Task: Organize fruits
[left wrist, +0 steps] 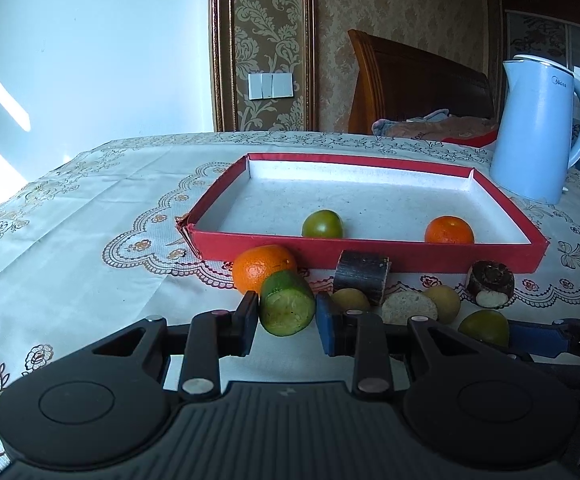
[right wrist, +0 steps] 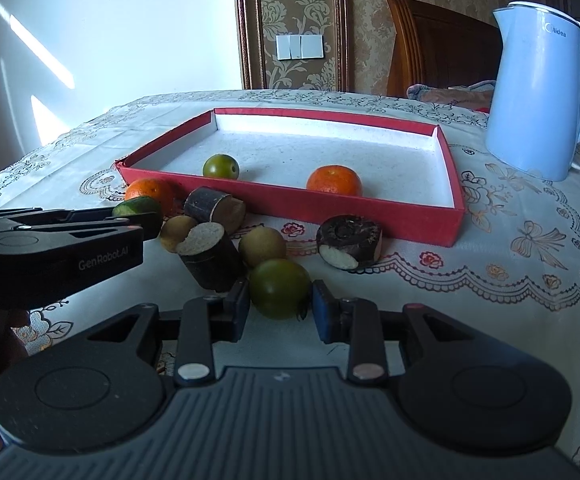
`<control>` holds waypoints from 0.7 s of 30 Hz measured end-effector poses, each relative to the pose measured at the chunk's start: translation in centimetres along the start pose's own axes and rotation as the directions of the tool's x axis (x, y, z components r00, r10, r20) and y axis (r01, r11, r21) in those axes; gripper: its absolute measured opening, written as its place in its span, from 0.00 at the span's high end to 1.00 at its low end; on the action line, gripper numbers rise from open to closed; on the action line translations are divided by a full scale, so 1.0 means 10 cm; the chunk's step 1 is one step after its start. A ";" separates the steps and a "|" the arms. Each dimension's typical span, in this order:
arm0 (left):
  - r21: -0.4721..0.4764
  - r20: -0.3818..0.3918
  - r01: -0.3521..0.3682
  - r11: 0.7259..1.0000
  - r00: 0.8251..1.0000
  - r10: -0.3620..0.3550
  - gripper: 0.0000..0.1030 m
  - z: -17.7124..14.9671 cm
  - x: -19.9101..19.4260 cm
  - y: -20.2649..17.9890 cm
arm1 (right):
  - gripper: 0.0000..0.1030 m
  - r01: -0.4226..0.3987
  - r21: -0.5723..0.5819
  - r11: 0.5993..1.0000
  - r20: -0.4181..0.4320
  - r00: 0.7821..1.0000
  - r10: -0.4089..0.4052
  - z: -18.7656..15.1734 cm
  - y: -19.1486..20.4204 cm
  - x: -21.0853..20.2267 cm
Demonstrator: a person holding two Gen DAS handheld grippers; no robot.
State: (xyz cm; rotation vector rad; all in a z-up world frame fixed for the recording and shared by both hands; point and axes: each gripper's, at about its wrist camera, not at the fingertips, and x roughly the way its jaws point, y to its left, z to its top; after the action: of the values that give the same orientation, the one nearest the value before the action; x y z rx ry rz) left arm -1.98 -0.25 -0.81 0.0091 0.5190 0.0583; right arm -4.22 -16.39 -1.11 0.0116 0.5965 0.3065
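Left gripper (left wrist: 287,314) straddles cucumber piece (left wrist: 287,309); right gripper (right wrist: 280,306) straddles green tomato (right wrist: 280,288).

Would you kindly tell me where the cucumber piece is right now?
In the left wrist view the cucumber piece sits on the tablecloth between the left gripper's fingers, just in front of an orange outside the red tray.

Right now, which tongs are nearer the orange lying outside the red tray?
Left. The left tongs straddle the cucumber piece directly in front of that orange. The right tongs sit farther right, around a green tomato.
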 end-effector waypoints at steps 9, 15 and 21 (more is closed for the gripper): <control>-0.006 -0.010 0.002 1.000 1.000 -0.002 0.70 0.00 0.02 0.01 | 0.70 0.007 0.006 1.000 0.002 1.000 -0.007 0.00 -0.01 0.00; -0.006 -0.010 0.002 1.000 1.000 -0.002 0.70 0.00 0.02 0.01 | 0.70 0.009 0.007 1.000 0.003 1.000 -0.009 0.00 -0.01 0.00; -0.006 -0.012 0.000 1.000 1.000 -0.001 0.70 0.00 0.02 0.01 | 0.70 0.016 0.012 1.000 0.008 1.000 -0.016 0.00 -0.02 -0.01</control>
State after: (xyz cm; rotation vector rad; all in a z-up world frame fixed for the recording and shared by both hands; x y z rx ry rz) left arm -1.79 -0.18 -0.92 0.0028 0.5308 0.0594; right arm -4.21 -16.62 -1.07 0.0192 0.5901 0.2875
